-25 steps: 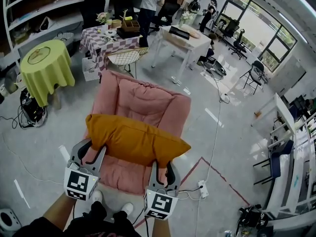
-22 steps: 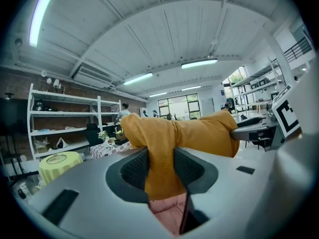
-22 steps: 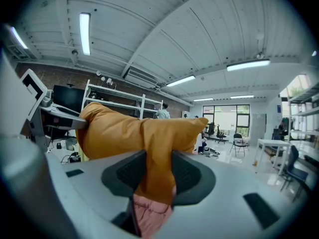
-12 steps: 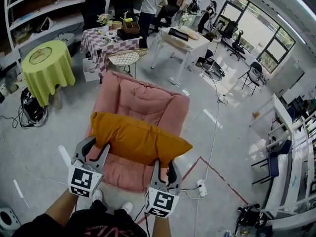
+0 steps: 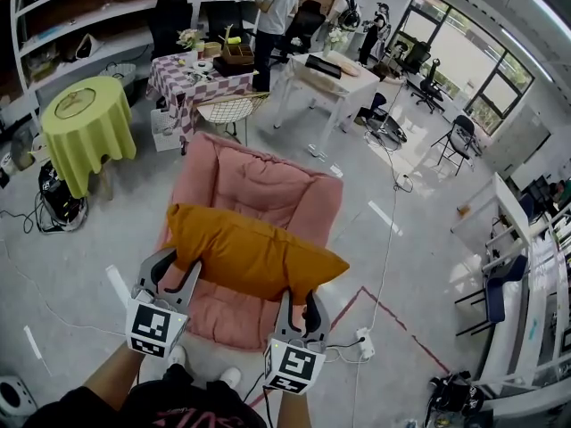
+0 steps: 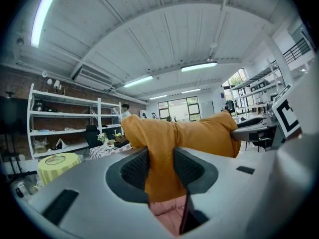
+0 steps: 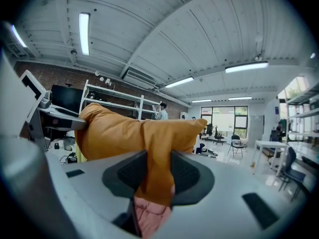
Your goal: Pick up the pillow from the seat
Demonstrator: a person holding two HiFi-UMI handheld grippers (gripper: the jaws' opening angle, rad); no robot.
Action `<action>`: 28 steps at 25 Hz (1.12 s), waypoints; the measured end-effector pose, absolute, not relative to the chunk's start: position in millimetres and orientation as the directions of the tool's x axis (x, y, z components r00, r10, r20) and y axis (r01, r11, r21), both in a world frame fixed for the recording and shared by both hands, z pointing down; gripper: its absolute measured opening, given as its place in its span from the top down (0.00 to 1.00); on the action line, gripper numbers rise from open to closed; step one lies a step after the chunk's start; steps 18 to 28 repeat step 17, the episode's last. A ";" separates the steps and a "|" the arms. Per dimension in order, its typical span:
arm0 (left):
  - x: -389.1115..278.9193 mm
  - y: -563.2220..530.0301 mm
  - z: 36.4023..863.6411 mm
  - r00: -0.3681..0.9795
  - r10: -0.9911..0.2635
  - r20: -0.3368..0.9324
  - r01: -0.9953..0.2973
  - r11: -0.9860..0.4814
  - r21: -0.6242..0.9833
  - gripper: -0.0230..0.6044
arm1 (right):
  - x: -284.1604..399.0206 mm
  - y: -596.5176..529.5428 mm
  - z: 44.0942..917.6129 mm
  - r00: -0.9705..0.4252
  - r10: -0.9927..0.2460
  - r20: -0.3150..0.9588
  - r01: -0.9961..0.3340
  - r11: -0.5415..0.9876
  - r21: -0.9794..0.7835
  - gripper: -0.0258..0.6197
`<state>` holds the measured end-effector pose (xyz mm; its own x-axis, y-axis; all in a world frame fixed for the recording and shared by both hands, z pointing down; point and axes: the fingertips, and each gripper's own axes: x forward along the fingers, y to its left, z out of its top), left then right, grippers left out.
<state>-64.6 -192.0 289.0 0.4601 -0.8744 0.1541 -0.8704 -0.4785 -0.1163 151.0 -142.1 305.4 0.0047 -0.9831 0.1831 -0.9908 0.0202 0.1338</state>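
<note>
An orange pillow hangs just above the pink armchair, held by its near edge at both ends. My left gripper is shut on its left corner; in the left gripper view the orange fabric is pinched between the dark pads of that gripper. My right gripper is shut on the right corner and its jaws have just been closing further on the fabric. The right gripper view shows the pillow squeezed in the right gripper, with the pink seat below.
Behind the armchair stand a white wire chair, a checkered table and a white table. A green-clothed round table is at the left. A person stands at the back. A power strip and cables lie on the floor at the right.
Both grippers keep their hold, and the pillow sits almost where it was. The head view has drifted slightly. The person at the back has stepped a little to the right.
</note>
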 end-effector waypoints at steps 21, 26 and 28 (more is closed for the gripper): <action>-71.0 -196.6 288.1 0.469 -0.866 0.173 -0.868 -0.488 -0.089 0.72 | 143.5 -146.0 298.7 0.011 -0.983 0.183 -0.989 0.016 0.150 0.72; -71.0 -196.6 288.1 0.469 -0.866 0.173 -0.868 -0.488 -0.089 0.72 | 143.5 -146.0 298.7 0.011 -0.983 0.183 -0.989 0.016 0.150 0.72; -71.0 -196.6 288.1 0.469 -0.866 0.173 -0.868 -0.488 -0.089 0.72 | 143.5 -146.0 298.7 0.011 -0.983 0.183 -0.989 0.016 0.150 0.72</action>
